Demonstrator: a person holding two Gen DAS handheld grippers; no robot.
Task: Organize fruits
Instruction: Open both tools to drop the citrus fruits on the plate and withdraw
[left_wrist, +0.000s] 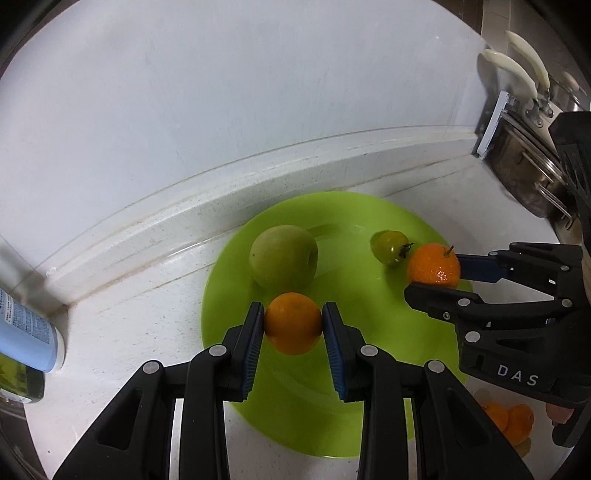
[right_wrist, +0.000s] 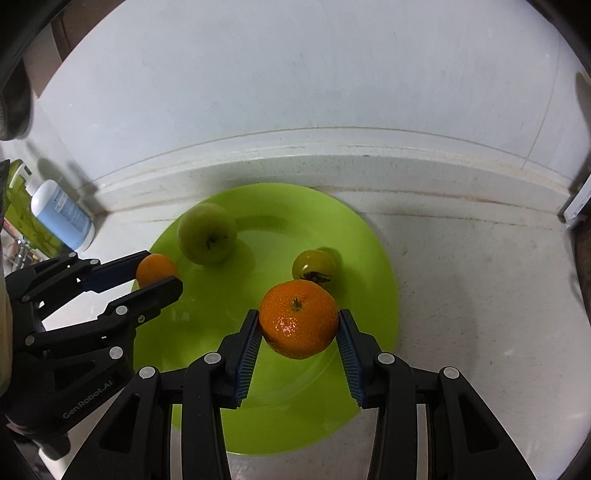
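A lime green plate (left_wrist: 354, 413) (right_wrist: 369, 236) lies on the white counter by the wall. On it sit a green apple (left_wrist: 283, 257) (right_wrist: 207, 233) and a small green tomato (left_wrist: 389, 247) (right_wrist: 314, 264). My left gripper (left_wrist: 293, 323) (right_wrist: 157, 275) is shut on a smooth orange (left_wrist: 293, 325) (right_wrist: 155, 268) above the plate's left part. My right gripper (right_wrist: 298, 321) (left_wrist: 436, 271) is shut on a stemmed orange (right_wrist: 298, 319) (left_wrist: 433, 266) above the plate, just in front of the tomato.
A blue-and-white bottle (left_wrist: 26, 336) (right_wrist: 61, 216) stands at the left by the wall corner. A metal pot (left_wrist: 528, 173) and a knife rack with white handles (left_wrist: 517, 70) stand at the right. More oranges (left_wrist: 511, 421) lie at the near right, off the plate.
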